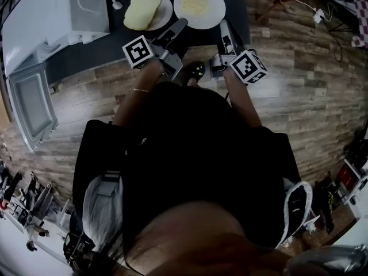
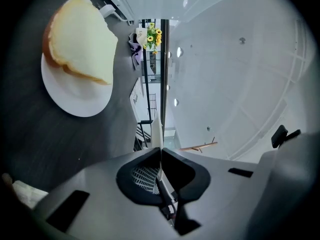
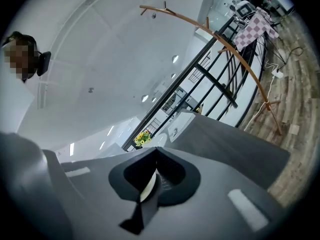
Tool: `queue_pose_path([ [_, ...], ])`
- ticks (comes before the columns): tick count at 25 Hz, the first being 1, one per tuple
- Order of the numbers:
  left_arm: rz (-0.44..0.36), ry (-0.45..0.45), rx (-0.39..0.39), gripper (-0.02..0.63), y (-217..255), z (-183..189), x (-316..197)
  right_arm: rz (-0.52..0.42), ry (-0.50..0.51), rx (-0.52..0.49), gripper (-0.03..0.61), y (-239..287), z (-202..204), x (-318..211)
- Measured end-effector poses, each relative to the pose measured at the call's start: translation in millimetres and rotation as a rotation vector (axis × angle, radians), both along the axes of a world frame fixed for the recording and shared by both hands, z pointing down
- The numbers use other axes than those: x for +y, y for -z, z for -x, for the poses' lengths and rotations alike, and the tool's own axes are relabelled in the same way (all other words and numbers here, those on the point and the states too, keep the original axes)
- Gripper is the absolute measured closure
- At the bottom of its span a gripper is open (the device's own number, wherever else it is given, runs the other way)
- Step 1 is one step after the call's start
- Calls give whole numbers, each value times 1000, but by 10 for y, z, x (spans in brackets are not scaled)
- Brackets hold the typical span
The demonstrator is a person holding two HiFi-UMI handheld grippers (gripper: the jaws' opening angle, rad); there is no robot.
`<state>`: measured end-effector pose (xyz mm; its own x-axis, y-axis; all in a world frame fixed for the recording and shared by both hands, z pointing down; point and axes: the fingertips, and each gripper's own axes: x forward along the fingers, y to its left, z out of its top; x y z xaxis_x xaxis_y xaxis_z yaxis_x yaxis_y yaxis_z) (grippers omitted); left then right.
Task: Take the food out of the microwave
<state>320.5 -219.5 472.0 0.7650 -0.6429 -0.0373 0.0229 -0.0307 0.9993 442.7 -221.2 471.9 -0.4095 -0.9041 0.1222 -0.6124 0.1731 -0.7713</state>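
Left gripper (image 2: 161,150) and right gripper (image 3: 154,160): the jaws of both are clamped on the thin rim of a round white plate (image 1: 214,17), taken from opposite sides, with the rim seen edge-on between the dark pads. A flat patch of pale yellow food (image 1: 195,3) is carried on it. The plate is located over the matte dark surface (image 1: 103,48), outside the boxy white microwave (image 1: 57,10), whose door (image 1: 31,105) is open. Whether it rests there cannot be told. Just beside it, a thick domed bread slice (image 2: 80,39) is laid on a second glossy plate (image 2: 75,98).
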Motion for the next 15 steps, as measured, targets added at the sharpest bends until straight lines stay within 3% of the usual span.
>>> queue_pose_path([
  [15, 57, 64, 46, 601, -203, -113, 33, 48, 50, -19, 581, -168, -114, -24],
])
